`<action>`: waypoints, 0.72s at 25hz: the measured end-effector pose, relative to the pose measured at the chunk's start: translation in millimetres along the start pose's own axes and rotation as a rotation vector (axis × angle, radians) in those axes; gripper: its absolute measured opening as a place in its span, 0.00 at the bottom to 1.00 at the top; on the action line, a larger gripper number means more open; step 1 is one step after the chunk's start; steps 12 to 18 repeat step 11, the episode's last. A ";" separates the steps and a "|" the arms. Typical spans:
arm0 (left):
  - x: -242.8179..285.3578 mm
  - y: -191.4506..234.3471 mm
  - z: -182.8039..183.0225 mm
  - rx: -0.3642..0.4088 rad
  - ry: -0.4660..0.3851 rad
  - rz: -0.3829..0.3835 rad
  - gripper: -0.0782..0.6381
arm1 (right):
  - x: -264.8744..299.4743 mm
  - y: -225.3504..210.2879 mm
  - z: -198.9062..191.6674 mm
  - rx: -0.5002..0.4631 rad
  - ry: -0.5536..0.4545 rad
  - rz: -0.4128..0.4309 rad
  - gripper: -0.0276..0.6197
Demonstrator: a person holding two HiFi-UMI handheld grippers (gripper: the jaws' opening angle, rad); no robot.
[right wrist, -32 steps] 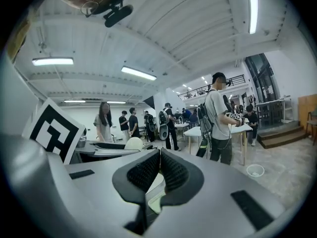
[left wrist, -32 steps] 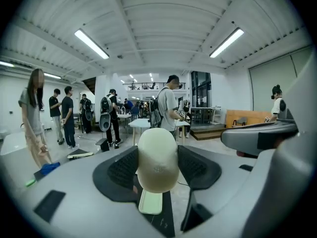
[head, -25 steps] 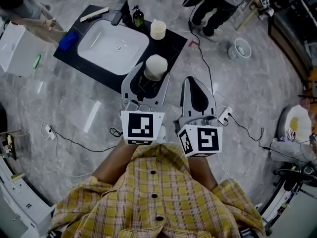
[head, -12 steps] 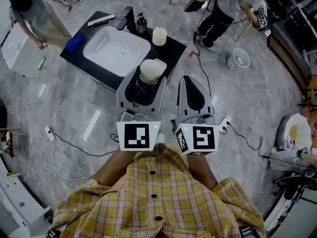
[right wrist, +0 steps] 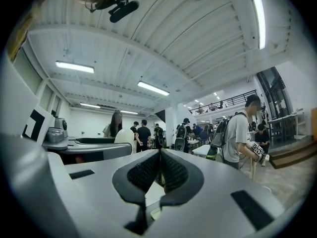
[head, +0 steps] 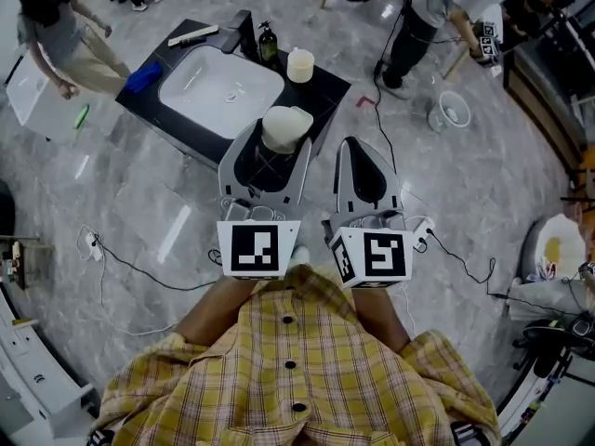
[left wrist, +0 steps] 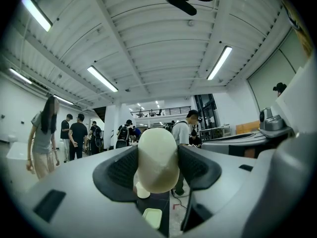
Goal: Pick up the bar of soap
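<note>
Overhead, a grey marble floor [head: 446, 184] is filling the head view, with a black counter [head: 321, 86] and its white basin [head: 221, 89] lying ahead and to the left of a person in a yellow plaid shirt [head: 297, 370]. Bystanders are standing around the edges of the room.

That person is holding both grippers out in front, side by side and close together. Both are tilting upward, so each gripper view is taking in the ceiling.

The left gripper [head: 277, 142] is clenching the soap [left wrist: 157, 155], a pale oval bar pinched between the two dark pads near the jaw tips. Its long axis is running upright in the left gripper view, crosswise to the squeeze, and its rounded top is rising above the pads. In the head view the bar is hanging over the counter's near edge, off the surface.

The right gripper [right wrist: 159, 168] is pressing its jaws together on nothing, just to the right of the bar.

A dark bottle [head: 268, 43] and a cream cup [head: 299, 65] are standing at the counter's far edge.

Judging from the grasp, the pick-up is looking complete, and the left gripper alone is carrying the bar.
</note>
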State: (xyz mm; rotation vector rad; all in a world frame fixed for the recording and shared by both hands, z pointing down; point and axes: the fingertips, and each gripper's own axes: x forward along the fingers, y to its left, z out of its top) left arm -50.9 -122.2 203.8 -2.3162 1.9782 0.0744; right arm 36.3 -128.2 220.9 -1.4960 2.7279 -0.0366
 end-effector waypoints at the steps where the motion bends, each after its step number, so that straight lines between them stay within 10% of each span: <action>1: 0.3 -1.0 0.0 -0.004 -0.001 0.002 0.46 | -0.5 -1.1 -0.2 0.003 0.000 0.000 0.07; 18: -0.4 -12.6 -3.3 -0.007 0.001 -0.001 0.46 | -8.7 -8.7 -0.8 -0.003 -0.010 -0.001 0.07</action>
